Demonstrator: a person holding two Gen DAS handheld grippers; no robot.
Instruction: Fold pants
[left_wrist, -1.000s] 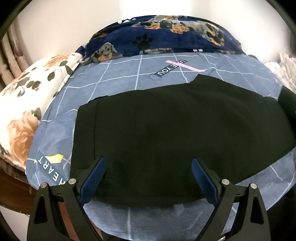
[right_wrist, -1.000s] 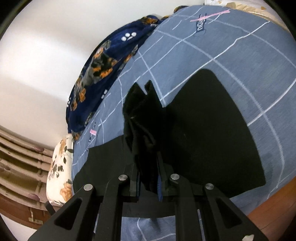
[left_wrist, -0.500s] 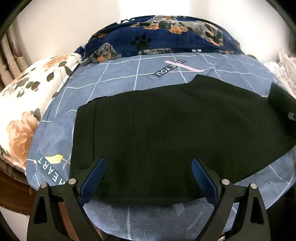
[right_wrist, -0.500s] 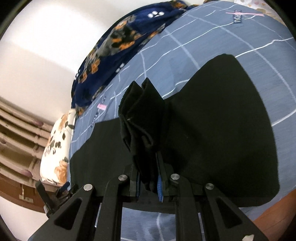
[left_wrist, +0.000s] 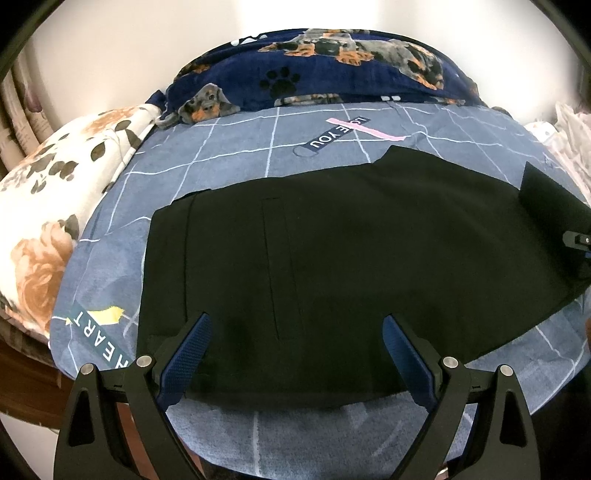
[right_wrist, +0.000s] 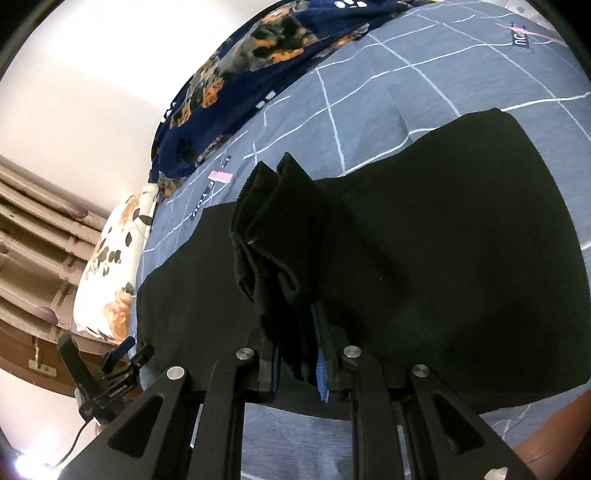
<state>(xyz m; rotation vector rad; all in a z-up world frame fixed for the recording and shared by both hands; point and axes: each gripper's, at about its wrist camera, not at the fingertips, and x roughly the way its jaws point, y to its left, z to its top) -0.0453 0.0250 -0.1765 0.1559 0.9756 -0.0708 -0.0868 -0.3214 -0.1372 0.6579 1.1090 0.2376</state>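
The right gripper, shut tight on the pants end, has carried it further toward the left of the frame, so the fold is underway, while the left gripper waits wide open.

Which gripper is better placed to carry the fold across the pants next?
Right. The right gripper is shut on the bunched end of the black pants, lifted above the bed sheet. The left gripper hangs open over the waist end, holding nothing.

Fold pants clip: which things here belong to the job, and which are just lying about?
Job: black pants; right gripper, shut on their bunched end; left gripper, open over them.
Lying about: dog blanket; floral pillow; checked bedsheet.
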